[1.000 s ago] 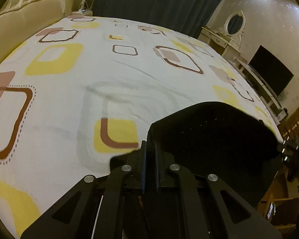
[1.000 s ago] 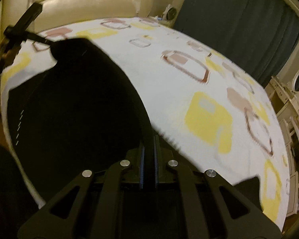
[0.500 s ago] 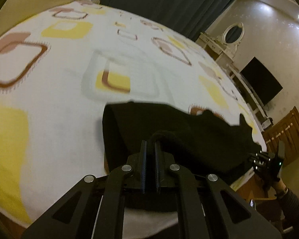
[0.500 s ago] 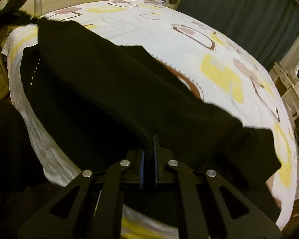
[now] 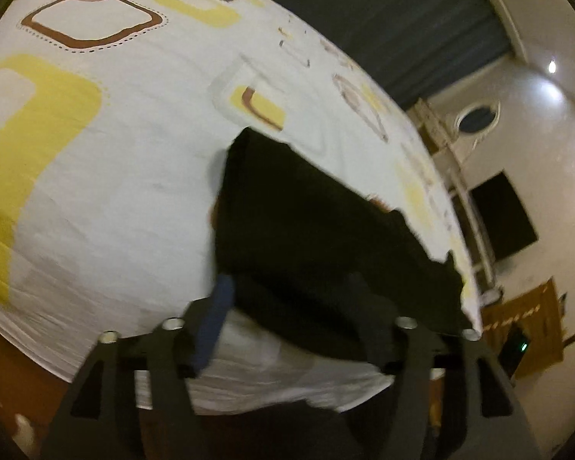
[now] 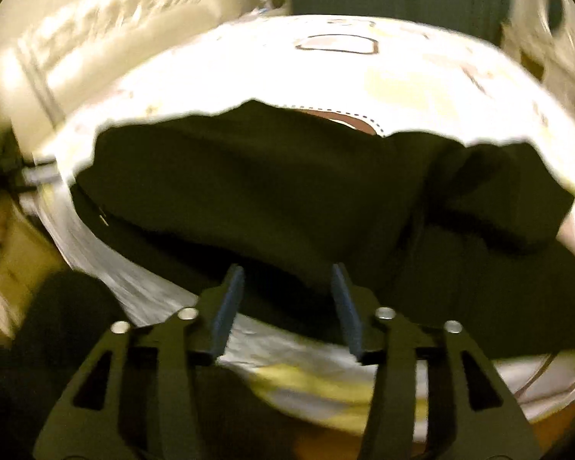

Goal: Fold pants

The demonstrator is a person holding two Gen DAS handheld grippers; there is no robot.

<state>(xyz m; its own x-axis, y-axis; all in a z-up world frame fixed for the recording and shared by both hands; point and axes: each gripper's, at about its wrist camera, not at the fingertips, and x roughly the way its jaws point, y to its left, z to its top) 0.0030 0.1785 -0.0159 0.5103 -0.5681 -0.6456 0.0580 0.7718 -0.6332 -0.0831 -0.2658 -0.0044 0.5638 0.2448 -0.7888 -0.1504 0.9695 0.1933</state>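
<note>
The black pants [image 5: 318, 230] lie folded on the patterned bed sheet [image 5: 115, 176] near the bed's front edge. They also show in the right wrist view [image 6: 268, 188], spread wide across the sheet. My left gripper [image 5: 291, 287] is open, its fingers either side of the pants' near edge, holding nothing. My right gripper [image 6: 287, 280] is open too, just in front of the pants' near edge, with its blue pads [image 6: 230, 299] apart and empty.
A cream tufted headboard [image 6: 96, 50] stands at the left. Dark curtains [image 5: 383, 27], a dresser with an oval mirror [image 5: 477, 119] and a wall TV [image 5: 502, 214] lie beyond the bed. The sheet [image 6: 142, 280] drapes over the bed's front edge.
Both grippers were shut on the pants and have let go and opened. The pants have dropped onto the bed and both grippers have pulled back toward the bed's edge.
</note>
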